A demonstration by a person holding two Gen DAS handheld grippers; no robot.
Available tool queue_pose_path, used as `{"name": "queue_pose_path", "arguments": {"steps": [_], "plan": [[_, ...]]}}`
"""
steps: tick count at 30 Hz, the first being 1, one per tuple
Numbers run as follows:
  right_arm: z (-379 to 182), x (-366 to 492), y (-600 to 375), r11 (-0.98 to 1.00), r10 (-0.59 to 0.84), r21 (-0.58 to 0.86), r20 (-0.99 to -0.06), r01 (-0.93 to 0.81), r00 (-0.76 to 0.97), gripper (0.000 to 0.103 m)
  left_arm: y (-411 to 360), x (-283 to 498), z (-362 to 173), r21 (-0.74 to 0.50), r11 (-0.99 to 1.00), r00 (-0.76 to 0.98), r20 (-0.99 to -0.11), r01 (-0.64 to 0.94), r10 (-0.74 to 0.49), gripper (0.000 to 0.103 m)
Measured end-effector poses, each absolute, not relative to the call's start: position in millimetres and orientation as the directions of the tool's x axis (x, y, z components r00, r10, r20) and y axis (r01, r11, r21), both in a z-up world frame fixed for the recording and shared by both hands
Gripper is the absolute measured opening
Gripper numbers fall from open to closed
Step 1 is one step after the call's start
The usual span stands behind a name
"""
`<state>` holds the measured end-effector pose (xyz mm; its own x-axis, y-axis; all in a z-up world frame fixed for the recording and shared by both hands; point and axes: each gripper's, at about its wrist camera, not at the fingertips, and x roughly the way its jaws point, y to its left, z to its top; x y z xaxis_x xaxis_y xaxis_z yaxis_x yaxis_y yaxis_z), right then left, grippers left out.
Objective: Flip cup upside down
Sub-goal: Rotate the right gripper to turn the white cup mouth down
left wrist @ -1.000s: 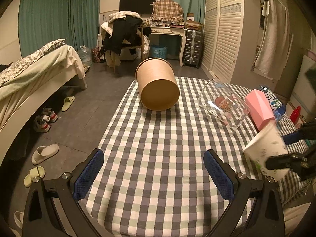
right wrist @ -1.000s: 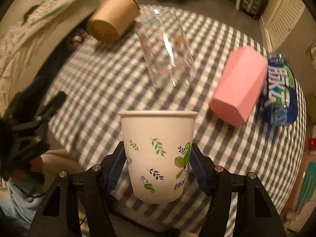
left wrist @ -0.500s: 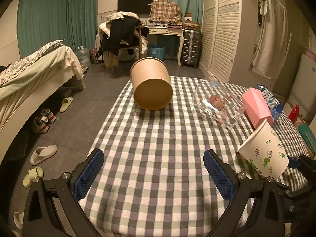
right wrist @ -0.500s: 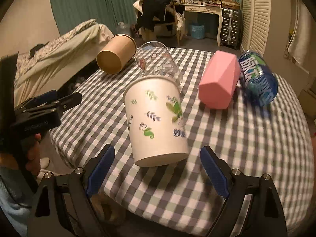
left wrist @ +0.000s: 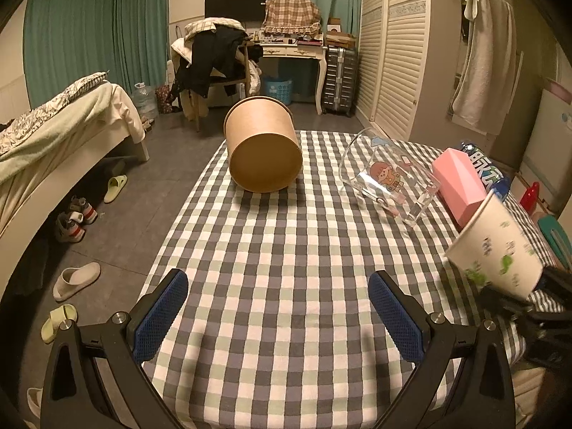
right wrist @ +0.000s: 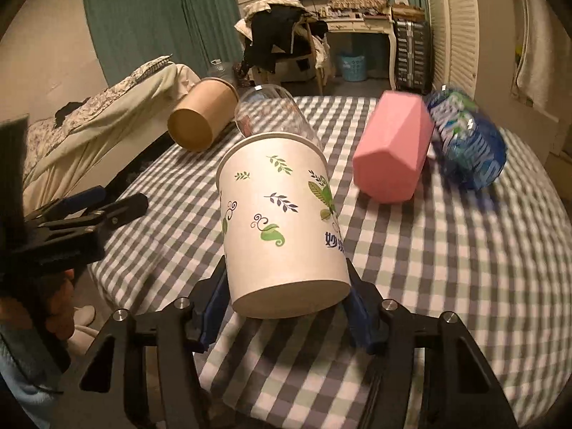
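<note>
Right wrist view: my right gripper pinches one leaf-printed paper cup, tilted above the checked table. Beyond lie one brown tub, one clear glass, one pink box, one blue bottle. My left gripper is spread, empty.

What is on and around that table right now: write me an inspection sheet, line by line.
Surface: table under a checked cloth.
Job's things: white leaf-print paper cup tilted, base toward the camera.
Clutter: brown paper cup, clear glass, pink box and blue bottle, all lying on their sides.
Grippers: right gripper shut on the white cup; left gripper open, holding nothing.
Cables: nothing seen.
Surroundings: bed, slippers on the floor, wardrobe.
</note>
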<state>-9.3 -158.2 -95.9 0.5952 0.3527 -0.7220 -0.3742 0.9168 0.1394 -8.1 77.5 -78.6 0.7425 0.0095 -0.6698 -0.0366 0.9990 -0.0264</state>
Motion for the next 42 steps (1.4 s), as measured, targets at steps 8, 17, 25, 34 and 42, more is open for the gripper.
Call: {"name": "queue_pose_path", "arguments": {"steps": [8,17,25,34,42], "plan": [[-43.8,-7.0,-157.2,0.871,0.199,-0.045,-0.878,-0.489,0.435,0.057,75.0,-11.5,-78.8,-0.044,0.999,0.745,-0.667,-0.026,-0.010,0.103],[-51.8,6.7,-154.6,0.779,-0.132,-0.106,-0.991,-0.618,0.004,0.057,70.4,-14.6,-77.8,-0.056,0.998,0.741,-0.670,-0.003,-0.035,0.103],[-72.1,27.3,-133.7,0.715,-0.293,-0.147,-0.951,-0.683,-0.102,0.057,67.0,-16.7,-77.5,-0.051,0.998,0.741,-0.670,0.020,-0.049,0.103],[-81.4,65.8,-114.8,0.700,-0.341,-0.157,-0.931,-0.697,-0.132,0.058,65.8,-14.5,-78.1,-0.061,0.997,0.733,-0.676,0.038,-0.069,0.103],[-84.2,83.6,-116.1,0.701,-0.328,-0.155,-0.937,-0.696,-0.122,0.068,65.3,-13.8,-79.2,-0.058,0.998,0.731,-0.679,0.038,-0.067,0.103]]}}
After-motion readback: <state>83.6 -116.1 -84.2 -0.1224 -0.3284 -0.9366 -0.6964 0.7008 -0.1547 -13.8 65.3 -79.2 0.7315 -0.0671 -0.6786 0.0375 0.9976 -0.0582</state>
